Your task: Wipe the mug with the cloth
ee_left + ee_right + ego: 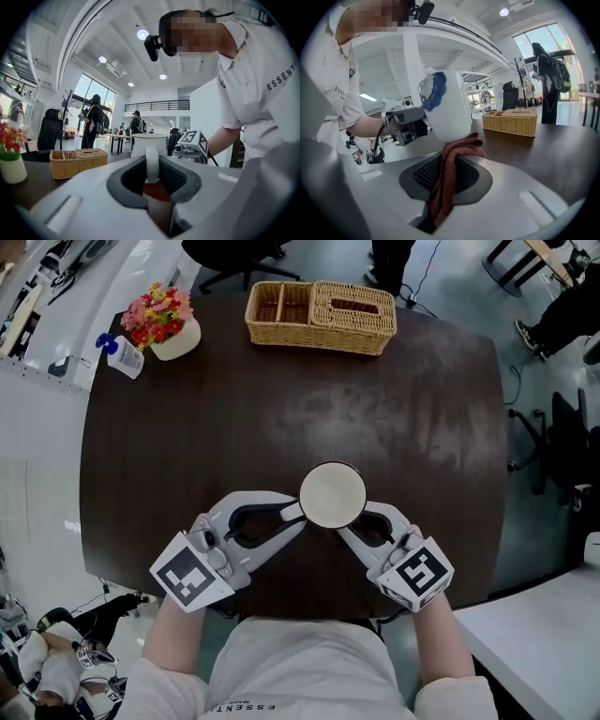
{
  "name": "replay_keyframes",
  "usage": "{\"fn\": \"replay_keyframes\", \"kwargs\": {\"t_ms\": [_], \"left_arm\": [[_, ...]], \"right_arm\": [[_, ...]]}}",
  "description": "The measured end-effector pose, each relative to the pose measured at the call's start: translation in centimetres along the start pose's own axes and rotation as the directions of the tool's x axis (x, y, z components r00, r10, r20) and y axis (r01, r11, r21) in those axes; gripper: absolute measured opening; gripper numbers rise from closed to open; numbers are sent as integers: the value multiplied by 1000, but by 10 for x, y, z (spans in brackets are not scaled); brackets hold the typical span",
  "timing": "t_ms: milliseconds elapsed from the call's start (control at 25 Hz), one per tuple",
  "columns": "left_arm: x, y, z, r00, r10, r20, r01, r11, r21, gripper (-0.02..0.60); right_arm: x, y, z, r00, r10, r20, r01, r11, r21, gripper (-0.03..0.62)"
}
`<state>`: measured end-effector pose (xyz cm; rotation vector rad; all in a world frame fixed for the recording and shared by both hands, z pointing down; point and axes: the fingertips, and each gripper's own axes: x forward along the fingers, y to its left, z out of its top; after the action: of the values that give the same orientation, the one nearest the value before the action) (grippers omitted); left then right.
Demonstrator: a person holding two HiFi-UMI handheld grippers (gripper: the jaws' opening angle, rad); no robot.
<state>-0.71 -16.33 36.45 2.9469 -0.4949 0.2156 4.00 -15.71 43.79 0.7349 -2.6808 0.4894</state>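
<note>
Though hidden overhead, cloth (pixel 447 183) fills right tool (pixel 451 159); left tool (pixel 151 176) grips mug (pixel 149 141).

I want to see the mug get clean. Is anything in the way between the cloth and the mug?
Nothing visible is in the way. The cloth in the right gripper touches the lower side of the mug, and the left gripper holds the mug by its handle.

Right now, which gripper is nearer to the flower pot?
Left. The left gripper holds the mug on the side toward the flower pot; the right gripper is opposite.
</note>
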Motion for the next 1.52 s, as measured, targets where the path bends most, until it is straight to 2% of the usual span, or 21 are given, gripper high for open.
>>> {"fn": "replay_keyframes", "kwargs": {"t_ms": [240, 440, 560, 760, 920, 1160, 1360, 1520], "left_arm": [[3, 1, -4, 999, -19, -36, 24, 987, 158, 64], [11, 2, -27, 998, -4, -57, 15, 983, 185, 64], [18, 6, -46, 998, -5, -69, 17, 984, 177, 64], [26, 11, -81, 997, -8, -81, 18, 993, 120, 64], [28, 15, -105, 992, -23, -123, 34, 996, 87, 64], [26, 11, -123, 990, -51, -132, 59, 997, 58, 64], [23, 13, -129, 993, -30, -118, 39, 996, 76, 64], [20, 16, -135, 990, -2, -143, 9, 999, 46, 64]], "right_arm": [[-20, -35, -20, 990, -125, -59, 126, 992, 18, 83], [-28, -63, -25, 966, -252, -65, 254, 967, 16, 83], [-28, -77, -22, 950, -308, -49, 310, 951, 24, 83], [-21, -75, -34, 958, -282, -59, 285, 958, 40, 83], [-13, -73, -43, 960, -266, -81, 269, 963, 31, 83], [-13, -70, -48, 965, -251, -77, 255, 966, 42, 83], [-14, -68, -53, 965, -252, -79, 256, 965, 49, 83], [-15, -66, -50, 964, -252, -82, 257, 965, 53, 83]]}}
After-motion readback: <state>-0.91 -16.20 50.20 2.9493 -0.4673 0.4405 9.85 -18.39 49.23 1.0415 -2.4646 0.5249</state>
